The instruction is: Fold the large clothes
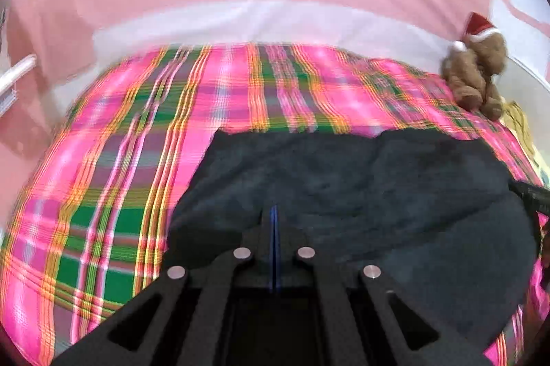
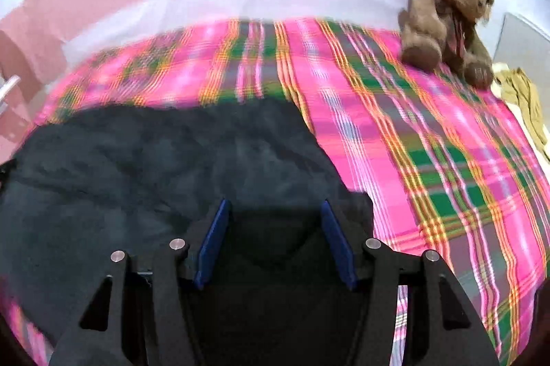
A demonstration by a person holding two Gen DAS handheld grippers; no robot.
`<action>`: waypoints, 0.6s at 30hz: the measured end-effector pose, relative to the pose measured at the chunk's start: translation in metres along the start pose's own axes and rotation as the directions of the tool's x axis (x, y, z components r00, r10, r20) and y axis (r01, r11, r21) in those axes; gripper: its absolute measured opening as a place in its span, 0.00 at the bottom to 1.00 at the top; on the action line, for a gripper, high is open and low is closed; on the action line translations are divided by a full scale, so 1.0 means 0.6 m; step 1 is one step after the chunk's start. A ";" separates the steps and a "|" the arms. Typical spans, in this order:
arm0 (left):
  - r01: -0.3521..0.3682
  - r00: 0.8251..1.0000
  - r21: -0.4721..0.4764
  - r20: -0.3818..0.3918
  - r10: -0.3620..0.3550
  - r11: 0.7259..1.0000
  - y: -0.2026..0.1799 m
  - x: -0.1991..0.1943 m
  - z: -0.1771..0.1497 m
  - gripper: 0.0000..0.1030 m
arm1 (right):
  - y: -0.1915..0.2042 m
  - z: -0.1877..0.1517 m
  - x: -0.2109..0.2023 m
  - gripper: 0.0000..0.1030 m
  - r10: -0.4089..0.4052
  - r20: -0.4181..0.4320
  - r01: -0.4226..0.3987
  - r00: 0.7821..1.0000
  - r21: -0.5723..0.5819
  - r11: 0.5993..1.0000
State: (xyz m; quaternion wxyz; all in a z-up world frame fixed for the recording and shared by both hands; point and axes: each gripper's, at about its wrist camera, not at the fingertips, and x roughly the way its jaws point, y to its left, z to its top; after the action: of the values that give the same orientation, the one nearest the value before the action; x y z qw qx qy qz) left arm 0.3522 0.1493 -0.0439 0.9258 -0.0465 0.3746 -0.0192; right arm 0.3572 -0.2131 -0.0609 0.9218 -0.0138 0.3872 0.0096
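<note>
Left gripper (image 1: pixel 274 218) clenched empty over the dark garment (image 1: pixel 361 187); right gripper (image 2: pixel 275 211) spread apart above that garment's near edge.

Neither gripper visibly holds any cloth. From them outward, the dark garment lies spread on the pink plaid bedcover (image 1: pixel 113 166), its far edge well short of the plush bear in a Santa hat (image 2: pixel 447 22). It looks like thick, soft, limp fleece, likely light but bulky, so it should sag; a corner or hem seems the best hold. No containers show; tan clothes (image 2: pixel 526 104) lie beyond the bear.
</note>
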 end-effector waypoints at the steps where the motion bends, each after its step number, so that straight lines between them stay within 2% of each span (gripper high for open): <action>1: 0.018 1.000 -0.014 -0.006 -0.018 1.000 0.008 0.012 -0.007 0.00 | 0.000 -0.007 0.010 0.55 0.005 0.001 -0.005 1.000 -0.002 1.000; 6: 0.037 0.999 -0.049 0.007 -0.037 0.998 0.009 0.048 -0.021 0.00 | 0.008 -0.010 0.029 0.55 -0.031 0.009 0.031 0.999 -0.010 0.999; 9: 0.015 1.000 -0.024 0.004 -0.015 1.000 -0.002 0.030 -0.003 0.00 | -0.005 0.009 0.007 0.54 -0.019 -0.007 0.019 1.000 0.020 1.000; 12: 0.008 0.999 -0.017 0.034 -0.007 1.000 0.003 0.008 0.024 0.00 | -0.012 0.044 -0.025 0.54 0.015 0.055 -0.017 0.998 0.044 0.999; 14: -0.025 0.999 -0.012 0.027 0.025 1.000 0.009 0.023 0.041 0.00 | -0.009 0.065 -0.017 0.54 0.002 0.061 -0.004 0.998 0.036 0.999; 16: -0.037 0.999 -0.021 -0.026 0.036 0.999 0.017 0.058 0.043 0.00 | -0.004 0.073 0.032 0.54 -0.030 -0.012 0.030 0.999 0.003 1.000; 18: -0.038 0.998 -0.024 -0.048 0.037 0.999 0.017 0.084 0.033 0.00 | -0.011 0.061 0.077 0.54 -0.012 -0.073 0.013 0.997 0.017 1.000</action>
State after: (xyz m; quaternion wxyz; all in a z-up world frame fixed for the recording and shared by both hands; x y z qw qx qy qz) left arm 0.4019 0.1574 -0.0656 0.9162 -0.0506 0.3974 0.0017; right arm 0.4157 -0.2182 -0.0678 0.9072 -0.0085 0.4206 -0.0001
